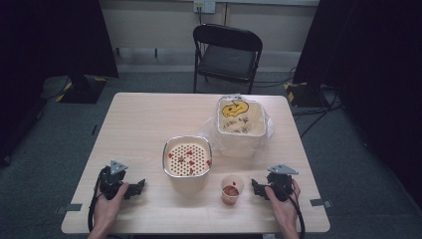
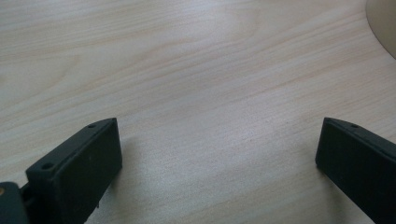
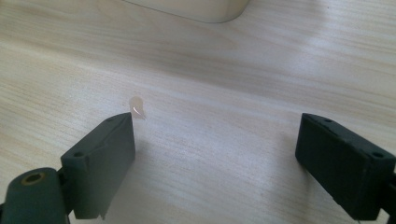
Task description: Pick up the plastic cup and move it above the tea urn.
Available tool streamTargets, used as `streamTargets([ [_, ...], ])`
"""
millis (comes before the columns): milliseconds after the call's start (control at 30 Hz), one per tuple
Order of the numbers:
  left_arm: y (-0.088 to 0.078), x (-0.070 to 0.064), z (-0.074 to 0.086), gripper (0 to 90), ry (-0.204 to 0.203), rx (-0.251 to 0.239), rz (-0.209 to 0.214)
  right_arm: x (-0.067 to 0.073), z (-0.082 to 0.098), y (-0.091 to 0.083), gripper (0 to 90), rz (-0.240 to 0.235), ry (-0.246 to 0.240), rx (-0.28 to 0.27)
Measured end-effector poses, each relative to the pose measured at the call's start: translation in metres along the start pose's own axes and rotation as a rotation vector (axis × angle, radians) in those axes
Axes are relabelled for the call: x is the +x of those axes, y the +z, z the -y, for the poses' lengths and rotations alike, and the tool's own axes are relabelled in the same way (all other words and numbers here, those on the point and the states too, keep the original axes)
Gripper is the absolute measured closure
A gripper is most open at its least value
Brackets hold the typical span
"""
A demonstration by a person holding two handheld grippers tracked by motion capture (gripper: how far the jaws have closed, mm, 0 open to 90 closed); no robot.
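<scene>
In the high view, the left hand-held gripper (image 1: 138, 186) is resting on the pale wooden worktop (image 1: 139, 124) at the lower left of the frame. The right hand-held gripper (image 1: 255, 187) is resting at the lower right. Both are empty, with their jaws spread wide. The small clear plastic cup with red bits inside (image 1: 232, 189) is standing just to the left of the right hand-held gripper, not touching it. The cream tub with a holed strainer top and red pieces on it (image 1: 187, 159) is sitting in the middle. The cream square bin lined with a clear bag (image 1: 241, 124) is sitting behind it, upper right.

In the left gripper view, the two black jaws are standing far apart over bare wood. A cream edge (image 2: 384, 23) is peeking in at the upper right corner.

In the right gripper view, the jaws are also standing wide, with nothing between them. A small wet spot (image 3: 136, 106) is shining on the wood, and a cream tub bottom (image 3: 196, 8) is showing at the top.

I think no work is under way yet; the hands are waiting. Next, the right hand-held gripper likely needs to slide left and close gently on the cup, keeping it upright.
</scene>
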State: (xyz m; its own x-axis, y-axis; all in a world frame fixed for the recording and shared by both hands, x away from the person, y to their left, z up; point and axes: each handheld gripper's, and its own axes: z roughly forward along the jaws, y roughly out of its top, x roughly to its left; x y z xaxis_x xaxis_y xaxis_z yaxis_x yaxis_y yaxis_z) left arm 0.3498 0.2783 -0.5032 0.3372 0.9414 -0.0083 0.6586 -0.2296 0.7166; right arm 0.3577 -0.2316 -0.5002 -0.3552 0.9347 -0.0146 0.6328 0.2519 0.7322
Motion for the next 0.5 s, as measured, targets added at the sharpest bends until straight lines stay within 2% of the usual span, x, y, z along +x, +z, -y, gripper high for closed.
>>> streamTargets([
  [267,0.0000,0.0000,-0.0001,0.0,0.000,0.000,0.000,0.0015,0.0009,-0.0014,13.0,0.008,0.008,-0.007],
  [400,0.0000,0.0001,0.0000,0.0,0.000,0.000,0.000,0.0018,0.0016,-0.0032,13.8,0.016,0.025,-0.003],
  [500,0.0000,0.0000,0.0000,0.0,0.000,0.000,0.000,0.0020,0.0012,-0.0080,14.3,-0.005,0.054,0.004],
])
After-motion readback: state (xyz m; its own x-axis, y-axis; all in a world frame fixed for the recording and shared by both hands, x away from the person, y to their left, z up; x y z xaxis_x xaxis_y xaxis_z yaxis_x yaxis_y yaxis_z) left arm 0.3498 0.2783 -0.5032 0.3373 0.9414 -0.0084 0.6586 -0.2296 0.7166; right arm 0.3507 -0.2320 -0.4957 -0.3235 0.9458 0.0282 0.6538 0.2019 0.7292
